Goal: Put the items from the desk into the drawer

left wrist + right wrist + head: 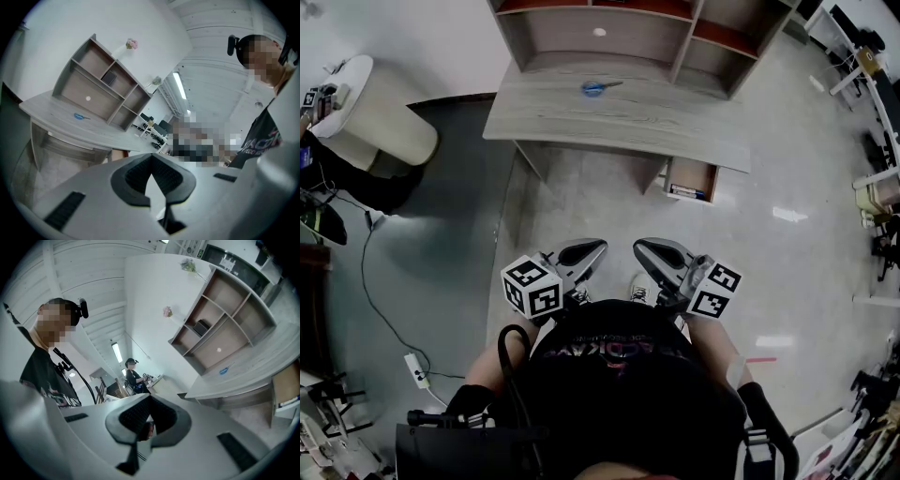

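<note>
Up on the bench (pixel 675 127), blue scissors (pixel 595 88) are looking light, stiff, slippery, so I'm thinking grab the handles. Left gripper (pixel 592 249) and right gripper (pixel 647 249) jaws are sitting clenched, empty.

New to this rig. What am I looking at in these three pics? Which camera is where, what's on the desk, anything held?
There is no robot here. A person stands holding a two-jaw gripper in each hand. The head view comes from a camera on the person's head, looking steeply down. In it the left gripper and the right gripper sit close to the body.

The other two pictures come from a camera riding on each gripper, looking along its jaws. In both, the jaws are together with nothing between them, so nothing is held.

Ahead stands a wooden desk with a shelf unit on top. On the desk lies what looks like blue-handled scissors. Under the desk's right end a drawer stands open. Something lies in it, too small to tell.
</note>
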Available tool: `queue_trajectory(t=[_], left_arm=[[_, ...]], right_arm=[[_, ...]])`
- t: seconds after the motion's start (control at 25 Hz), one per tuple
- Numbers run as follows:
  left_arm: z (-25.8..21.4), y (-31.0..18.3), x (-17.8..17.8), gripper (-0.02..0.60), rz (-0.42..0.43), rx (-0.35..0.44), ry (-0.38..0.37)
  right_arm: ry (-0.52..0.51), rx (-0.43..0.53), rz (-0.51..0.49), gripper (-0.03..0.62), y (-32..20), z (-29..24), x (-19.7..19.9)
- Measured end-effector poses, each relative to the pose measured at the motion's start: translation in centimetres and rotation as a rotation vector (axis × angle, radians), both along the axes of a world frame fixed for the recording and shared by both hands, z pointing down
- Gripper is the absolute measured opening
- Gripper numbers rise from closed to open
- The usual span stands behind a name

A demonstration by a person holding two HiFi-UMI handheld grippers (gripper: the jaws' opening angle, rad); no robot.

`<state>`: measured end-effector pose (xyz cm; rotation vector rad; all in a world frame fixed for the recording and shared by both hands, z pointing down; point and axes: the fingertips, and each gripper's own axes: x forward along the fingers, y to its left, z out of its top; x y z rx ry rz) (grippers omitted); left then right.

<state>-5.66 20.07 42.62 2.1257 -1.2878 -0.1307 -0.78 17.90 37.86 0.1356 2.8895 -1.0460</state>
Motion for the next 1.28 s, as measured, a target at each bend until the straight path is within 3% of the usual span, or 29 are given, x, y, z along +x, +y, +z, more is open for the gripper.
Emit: queue_trajectory(t=[0.24,0.84,1.28], left_arm=[[0.0,1.4,-2.2,0.011,-0.027,-0.003,0.024],[0.6,5.9,-7.5,0.011,0.019,-0.018,0.036],[1.2,6.2,-7.6,0.011,0.033,-0.032,0.063]], right_arm=[[-0.008,0.007,0.012,0.011,1.1,-0.6,-1.5],[0.016,0.004,0.077,0.011,5.5,-0.1,-6.5],[0.045,-0.008,0.065,0.011,6.4,0.3,-7.3]])
